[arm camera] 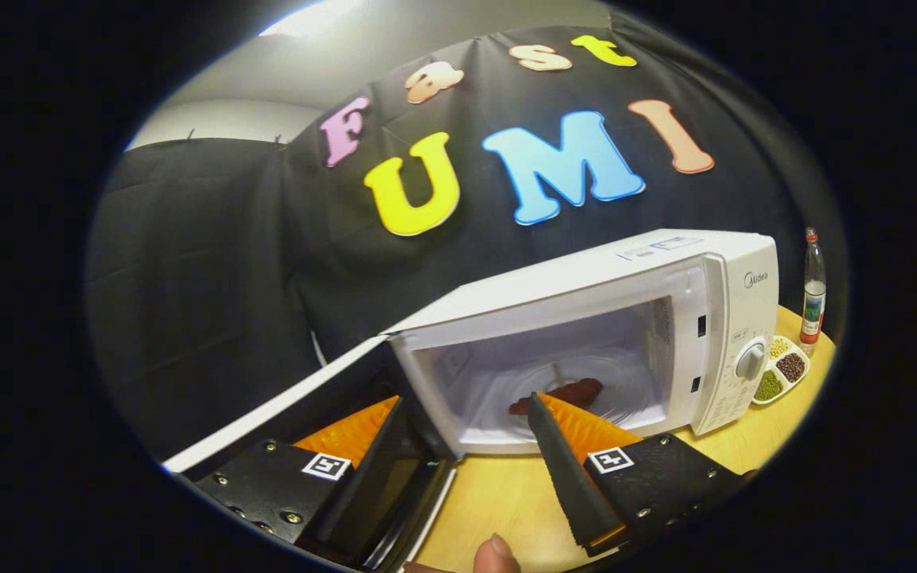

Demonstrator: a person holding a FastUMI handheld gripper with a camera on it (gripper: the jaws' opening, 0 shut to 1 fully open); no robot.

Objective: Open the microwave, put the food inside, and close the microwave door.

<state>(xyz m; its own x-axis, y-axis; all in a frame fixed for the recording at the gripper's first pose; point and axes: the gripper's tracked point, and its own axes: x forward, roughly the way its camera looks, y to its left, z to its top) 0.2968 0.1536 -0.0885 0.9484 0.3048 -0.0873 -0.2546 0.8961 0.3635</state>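
Note:
A white microwave (713, 318) stands on the wooden table (498, 493) with its door (283, 406) swung wide to the left. Inside, on the glass turntable, lies a reddish-brown sausage (562, 394). My gripper (466, 407) is open, its fingers spread apart just in front of the cavity. The right finger's tip overlaps the sausage's near end in the view; the left finger sits against the open door's inner face. Nothing is held between the fingers.
To the right of the microwave stands a clear bottle (813, 294) with a red cap, and a white divided dish (781, 370) of beans and grains. A person's fingertip (494, 555) shows low between the fingers.

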